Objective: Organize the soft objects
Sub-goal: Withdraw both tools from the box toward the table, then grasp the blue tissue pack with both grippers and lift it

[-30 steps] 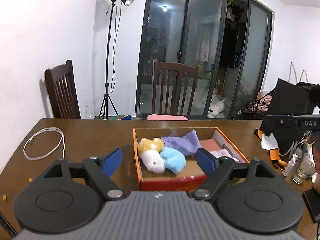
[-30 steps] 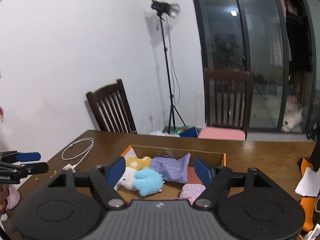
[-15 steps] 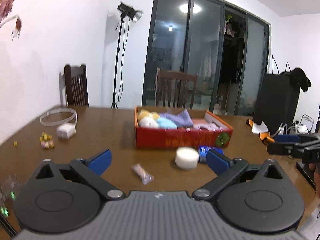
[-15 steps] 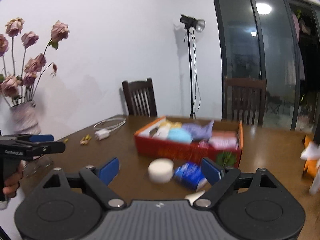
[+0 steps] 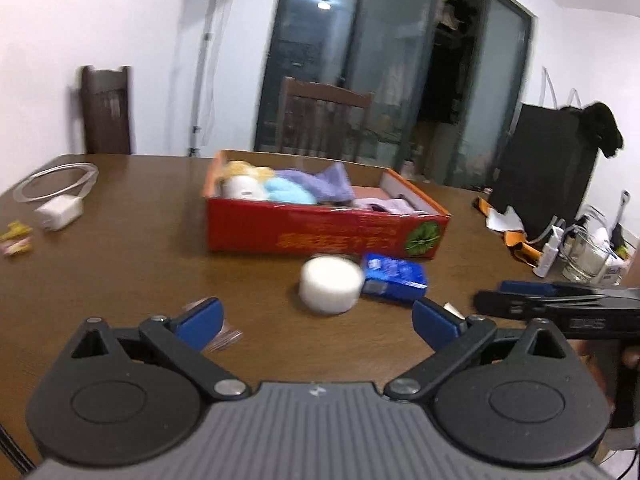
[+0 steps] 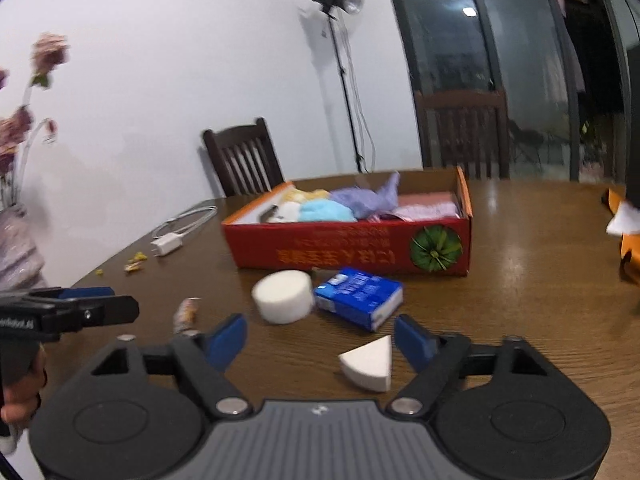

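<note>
Left claw point(image 5: 316, 318) spread wide, empty. Right claw point(image 6: 320, 338) jaws just closing in, still apart, nothing pinched; one white foam wedge point(image 6: 370, 364) between them on the wooden counter point(image 6: 500, 280). Beyond: one round foam puck point(image 6: 283, 295), one blue tissue pack point(image 6: 358, 297), one red cardboard box point(image 6: 352, 246) holding plush toys and cloths.

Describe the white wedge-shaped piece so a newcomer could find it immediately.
Start at the red box on the brown table. In front lie a round white sponge and a blue packet; nearer the camera is the wedge, the only triangular white piece.
</note>
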Tool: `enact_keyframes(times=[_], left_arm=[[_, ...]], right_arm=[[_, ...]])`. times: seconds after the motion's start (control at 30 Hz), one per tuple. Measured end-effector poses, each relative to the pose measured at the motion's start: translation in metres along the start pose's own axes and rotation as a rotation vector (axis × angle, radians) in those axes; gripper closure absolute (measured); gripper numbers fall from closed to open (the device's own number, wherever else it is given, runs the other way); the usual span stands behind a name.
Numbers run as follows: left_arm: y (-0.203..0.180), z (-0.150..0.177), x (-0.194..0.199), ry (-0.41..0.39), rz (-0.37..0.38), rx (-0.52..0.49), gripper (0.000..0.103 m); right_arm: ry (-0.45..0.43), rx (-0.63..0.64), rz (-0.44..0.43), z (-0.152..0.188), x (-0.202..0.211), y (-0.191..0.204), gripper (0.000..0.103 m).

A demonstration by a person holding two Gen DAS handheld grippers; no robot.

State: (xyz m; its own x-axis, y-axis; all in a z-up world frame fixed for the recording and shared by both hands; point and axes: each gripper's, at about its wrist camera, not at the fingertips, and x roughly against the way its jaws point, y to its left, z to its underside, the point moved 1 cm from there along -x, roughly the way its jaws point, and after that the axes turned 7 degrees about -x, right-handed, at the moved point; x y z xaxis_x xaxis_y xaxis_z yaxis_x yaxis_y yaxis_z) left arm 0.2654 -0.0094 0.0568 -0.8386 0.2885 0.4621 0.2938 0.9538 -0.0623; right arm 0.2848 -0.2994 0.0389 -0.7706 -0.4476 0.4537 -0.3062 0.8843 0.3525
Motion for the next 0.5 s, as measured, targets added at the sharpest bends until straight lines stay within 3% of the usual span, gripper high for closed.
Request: enact_keyframes(times=[0.07, 0.13, 0.17, 0.2, 0.23, 0.3, 0.5], left_arm=[[-0.007, -0.012, -0.024, -0.012, 0.045, -0.026, 0.004], [-0.013, -0.027, -0.055, 0.004, 0.099, -0.044, 0.032], [-0.014, -0.034, -0.074, 0.03, 0.13, -0.038, 0.039], [-0.015, -0.04, -0.094, 0.075, 0.153, -0.027, 0.053], [-0.016, -0.045, -0.112, 0.119, 0.177, -0.013, 0.059], [-0.016, -0.051, -0.147, 0.194, 0.198, 0.012, 0.064], [-0.023, -0.051, -0.189, 0.27, 0.218, -0.039, 0.07]], right_arm=[[0.018, -0.06, 0.005, -0.006, -0.019, -0.016, 0.04], [0.019, -0.112, 0.02, -0.012, -0.037, -0.029, 0.047], [0.022, -0.132, 0.028, -0.015, -0.046, -0.035, 0.049], [0.027, -0.151, 0.028, -0.017, -0.055, -0.039, 0.053], [0.033, -0.175, 0.025, -0.02, -0.064, -0.044, 0.056], [0.046, -0.212, 0.019, -0.023, -0.08, -0.052, 0.06], [0.077, -0.283, -0.002, -0.022, -0.105, -0.068, 0.076]])
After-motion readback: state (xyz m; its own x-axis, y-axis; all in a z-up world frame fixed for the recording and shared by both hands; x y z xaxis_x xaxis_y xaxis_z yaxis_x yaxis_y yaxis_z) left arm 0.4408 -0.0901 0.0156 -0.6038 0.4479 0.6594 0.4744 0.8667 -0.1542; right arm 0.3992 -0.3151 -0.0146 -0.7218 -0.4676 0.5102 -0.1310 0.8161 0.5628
